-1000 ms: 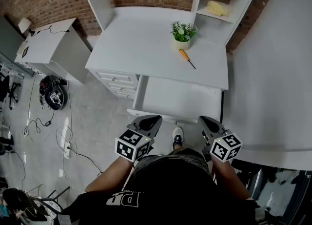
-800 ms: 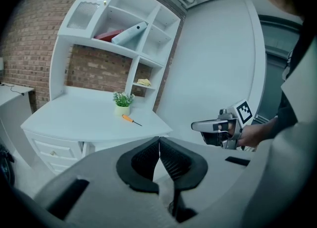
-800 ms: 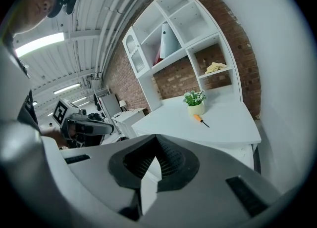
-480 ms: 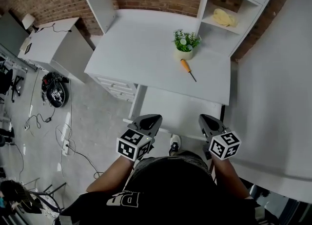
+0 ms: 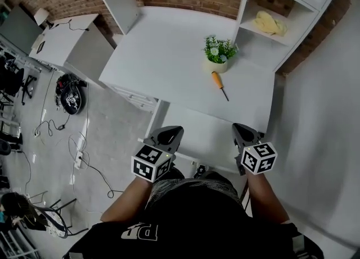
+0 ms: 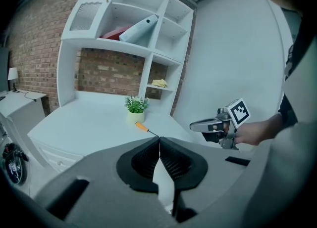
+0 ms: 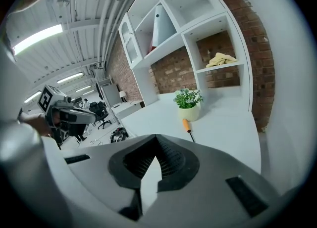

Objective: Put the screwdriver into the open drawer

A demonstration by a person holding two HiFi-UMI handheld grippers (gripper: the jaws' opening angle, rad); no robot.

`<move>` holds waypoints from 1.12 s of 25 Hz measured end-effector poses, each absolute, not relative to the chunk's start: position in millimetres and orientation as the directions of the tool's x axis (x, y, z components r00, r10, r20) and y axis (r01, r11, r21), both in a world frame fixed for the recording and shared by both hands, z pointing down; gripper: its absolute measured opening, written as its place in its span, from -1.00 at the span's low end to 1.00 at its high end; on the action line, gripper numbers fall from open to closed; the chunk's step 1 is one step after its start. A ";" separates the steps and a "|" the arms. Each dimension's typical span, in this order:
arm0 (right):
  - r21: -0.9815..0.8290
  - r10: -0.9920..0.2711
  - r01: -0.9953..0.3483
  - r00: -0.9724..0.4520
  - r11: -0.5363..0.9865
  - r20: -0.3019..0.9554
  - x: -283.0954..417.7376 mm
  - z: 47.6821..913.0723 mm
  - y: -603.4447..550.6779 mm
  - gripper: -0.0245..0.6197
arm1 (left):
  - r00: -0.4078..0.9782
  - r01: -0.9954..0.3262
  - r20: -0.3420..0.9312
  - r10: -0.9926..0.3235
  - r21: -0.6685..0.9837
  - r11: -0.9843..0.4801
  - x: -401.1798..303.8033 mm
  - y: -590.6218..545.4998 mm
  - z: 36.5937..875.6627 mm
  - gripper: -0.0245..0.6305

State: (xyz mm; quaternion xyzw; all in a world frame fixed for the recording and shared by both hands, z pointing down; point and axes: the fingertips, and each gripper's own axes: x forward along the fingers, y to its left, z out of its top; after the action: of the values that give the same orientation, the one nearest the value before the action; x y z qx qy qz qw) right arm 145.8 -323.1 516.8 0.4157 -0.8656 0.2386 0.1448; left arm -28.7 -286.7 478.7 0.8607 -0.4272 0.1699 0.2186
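Both forearms stretch forward from the body, bare below the sleeves, one gripper per hand, held side by side and apart from each other. Left gripper [image 5: 169,135] and right gripper [image 5: 242,132] both point ahead and a bit down toward the desk [image 5: 163,55], with their tips over the front part of the open drawer [image 5: 202,126]. Count: two grippers, one screwdriver [image 5: 219,83], one potted plant [image 5: 220,55], one open drawer, one yellow cloth [image 5: 270,23] in the side shelf nook. Left gripper view: jaws closed tip to tip, nothing between them. Right gripper view: same, jaws together and empty. Neither gripper touches anything. The screwdriver lies flat on the desk top just in front of the plant pot, orange handle toward the pot, dark shaft pointing at the desk's front edge, not in the drawer and well apart from both grippers
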 end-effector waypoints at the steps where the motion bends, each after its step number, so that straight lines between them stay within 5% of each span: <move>1: -0.286 -0.649 -0.789 -0.611 0.544 0.452 147.1 520.9 -330.8 -0.91 | 0.569 -0.816 0.481 -0.667 0.226 -0.533 -28.5 -289.5 479.3 -0.87; 28: 0.023 -0.624 -0.846 -0.375 0.533 0.686 98.1 631.3 -524.7 -0.80 | 0.598 -0.791 0.581 -0.552 0.313 -0.526 -78.6 -387.8 562.7 -0.87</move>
State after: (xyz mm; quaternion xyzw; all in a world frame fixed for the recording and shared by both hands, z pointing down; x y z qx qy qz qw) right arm 98.1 -524.7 631.3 0.4528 -0.8117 0.1690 0.3281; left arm -78.6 -387.8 562.7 0.8477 -0.3962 0.2104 0.2833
